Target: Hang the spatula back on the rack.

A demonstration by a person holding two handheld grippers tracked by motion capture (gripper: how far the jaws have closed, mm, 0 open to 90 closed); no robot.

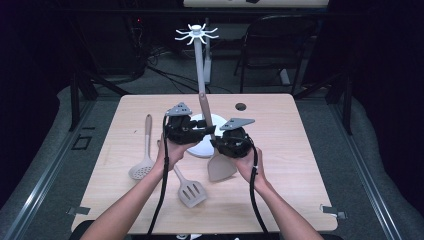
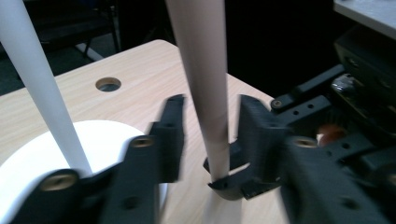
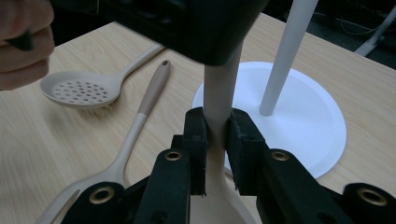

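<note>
In the high view, a beige silicone spatula with a broad solid blade and a darker brown handle tip [image 1: 212, 145] stands nearly upright over the middle of the pale wooden table [image 1: 300, 150]. Its blade hangs low at the front and its handle rises just in front of the white hanging stand with a round base and hooked crown [image 1: 201, 55]. The right gripper [image 1: 231, 142] has hold of it low on the handle, just above the blade. The left gripper [image 1: 187, 131] sits at the handle a little higher up. On the table to the left lie a beige perforated skimmer spoon [image 1: 142, 162] and a beige slotted turner [image 1: 190, 190].

In the left gripper view, the spatula's handle [image 2: 205, 93] is a smooth, matte, round shaft that tapers downward. It stands between the two black jaws, which are blurred; a gap shows on each side of the shaft, so the jaws are apart and not yet pressing on it. The stand's white pole [image 2: 42, 93] rises from its base at the left.

In the right gripper view, the right gripper [image 3: 216, 154] is clamped on the spatula's handle [image 3: 219, 98], pads tight against both sides where the shaft narrows before widening into the blade. The skimmer spoon [image 3: 79, 92] and the turner's handle [image 3: 140, 116] lie on the table beyond, the stand's base [image 3: 303, 121] to the right.
</note>
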